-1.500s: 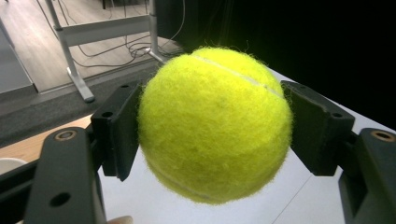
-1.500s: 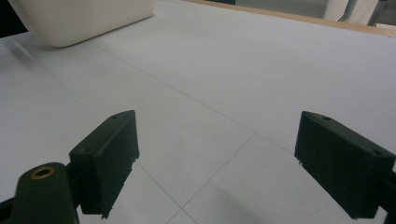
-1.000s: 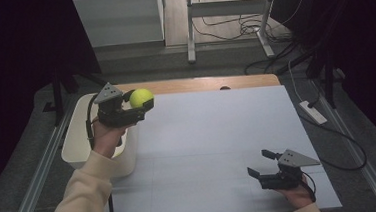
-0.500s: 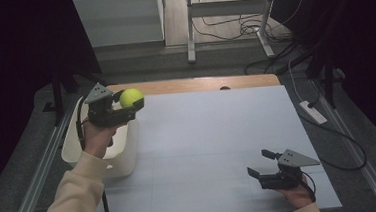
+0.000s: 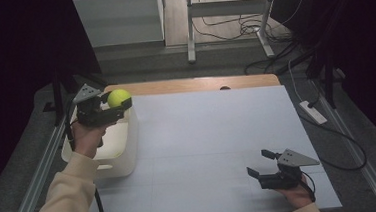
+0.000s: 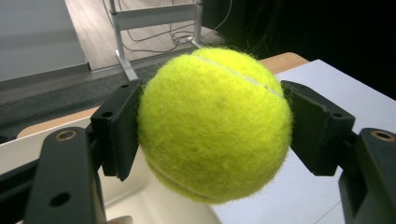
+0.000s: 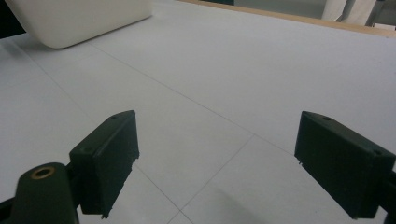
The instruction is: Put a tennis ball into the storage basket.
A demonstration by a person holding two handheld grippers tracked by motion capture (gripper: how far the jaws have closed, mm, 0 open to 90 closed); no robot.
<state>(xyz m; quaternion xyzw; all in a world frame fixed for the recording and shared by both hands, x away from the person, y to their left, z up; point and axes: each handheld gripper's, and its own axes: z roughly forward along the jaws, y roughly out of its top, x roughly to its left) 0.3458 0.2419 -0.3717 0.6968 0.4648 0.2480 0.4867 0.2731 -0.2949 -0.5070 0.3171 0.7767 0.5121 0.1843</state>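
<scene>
Left gripper pinches a yellow-green tennis ball between its black pads, holding it above the white bin at the counter's left edge. No brand or writing can be read on the ball's fuzzy surface, just a pale seam. Right gripper rests spread apart and empty at the near right.

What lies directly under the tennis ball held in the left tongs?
Under the tennis ball, gripped by the left tongs, sits the white bin, with its pale inner wall showing. The ball and the hand cover much of the bin's inside, so any contents stay unseen.
</scene>
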